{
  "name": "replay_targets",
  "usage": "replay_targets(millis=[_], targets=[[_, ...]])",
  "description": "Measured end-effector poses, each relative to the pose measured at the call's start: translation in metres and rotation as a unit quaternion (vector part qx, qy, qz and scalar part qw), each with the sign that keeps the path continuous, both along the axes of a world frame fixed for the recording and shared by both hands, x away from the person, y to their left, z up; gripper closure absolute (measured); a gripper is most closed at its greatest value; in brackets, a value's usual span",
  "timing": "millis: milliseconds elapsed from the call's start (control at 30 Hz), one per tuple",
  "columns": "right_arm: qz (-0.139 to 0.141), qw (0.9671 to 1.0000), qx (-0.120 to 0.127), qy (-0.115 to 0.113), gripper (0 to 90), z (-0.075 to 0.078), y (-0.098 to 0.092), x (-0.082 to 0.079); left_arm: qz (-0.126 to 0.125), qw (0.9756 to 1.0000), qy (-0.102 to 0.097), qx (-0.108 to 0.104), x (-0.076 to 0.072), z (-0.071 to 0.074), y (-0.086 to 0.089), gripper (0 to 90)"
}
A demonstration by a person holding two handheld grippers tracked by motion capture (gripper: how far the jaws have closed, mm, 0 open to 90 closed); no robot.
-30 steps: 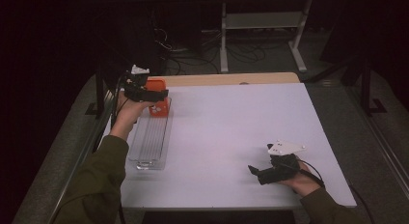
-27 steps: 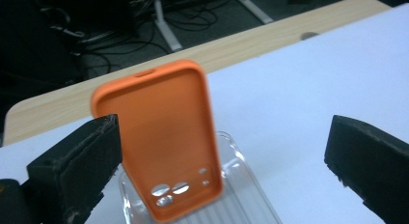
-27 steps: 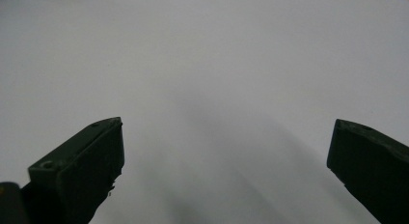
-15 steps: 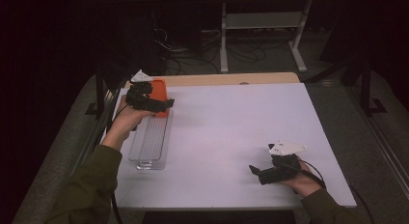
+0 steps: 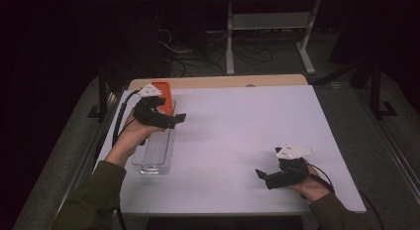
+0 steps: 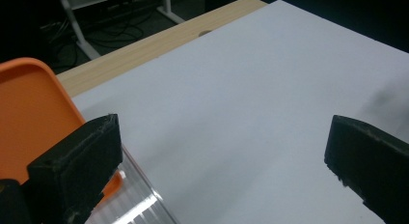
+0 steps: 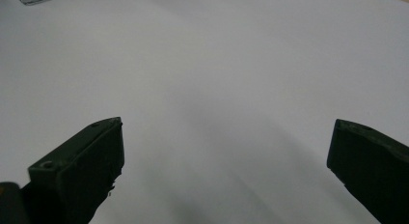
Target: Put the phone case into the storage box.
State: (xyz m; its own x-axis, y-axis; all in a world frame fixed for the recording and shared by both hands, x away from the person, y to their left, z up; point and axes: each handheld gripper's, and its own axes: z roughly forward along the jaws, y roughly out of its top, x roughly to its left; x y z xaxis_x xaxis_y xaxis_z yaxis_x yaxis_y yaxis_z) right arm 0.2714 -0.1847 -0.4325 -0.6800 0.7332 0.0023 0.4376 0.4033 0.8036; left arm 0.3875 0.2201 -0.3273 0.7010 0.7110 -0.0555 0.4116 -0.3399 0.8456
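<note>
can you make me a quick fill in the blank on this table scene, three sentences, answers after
1. The lid at the far end of the clear box is coloured ____.
2. The left gripper has its jaws ____, with nothing between them.
3. The right gripper is held above the ____ table top, near its front edge.

Missing words: orange; open; white

— Can any text, label, brand or number be read?
— None can be read — neither on the orange lid [image 5: 162, 93], the clear tray [image 5: 154, 149], nor the white table [image 5: 247, 136].
</note>
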Motion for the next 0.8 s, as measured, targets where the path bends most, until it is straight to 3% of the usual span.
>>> replay_targets(millis=[333,467,567,800], targets=[[-0.001,0.9999,0.010,0.004,0.0,0.001,0.001,0.000,-0.041,0.9991,-0.001,-0.012,-0.021,-0.013,-0.006,0.0],[0.005,1.0000,-0.003,-0.005,0.0,0.001,-0.001,0.001,-0.057,0.9982,-0.004,-0.018,-0.028,-0.017,-0.007,0.0],[0.001,0.9999,0.010,0.003,0.0,0.002,0.000,0.000,-0.069,0.9974,-0.003,-0.024,-0.034,-0.022,-0.008,0.0],[0.004,0.9999,0.013,0.004,0.0,0.004,0.000,0.000,-0.087,0.9958,-0.001,-0.029,-0.047,-0.032,-0.005,0.0]])
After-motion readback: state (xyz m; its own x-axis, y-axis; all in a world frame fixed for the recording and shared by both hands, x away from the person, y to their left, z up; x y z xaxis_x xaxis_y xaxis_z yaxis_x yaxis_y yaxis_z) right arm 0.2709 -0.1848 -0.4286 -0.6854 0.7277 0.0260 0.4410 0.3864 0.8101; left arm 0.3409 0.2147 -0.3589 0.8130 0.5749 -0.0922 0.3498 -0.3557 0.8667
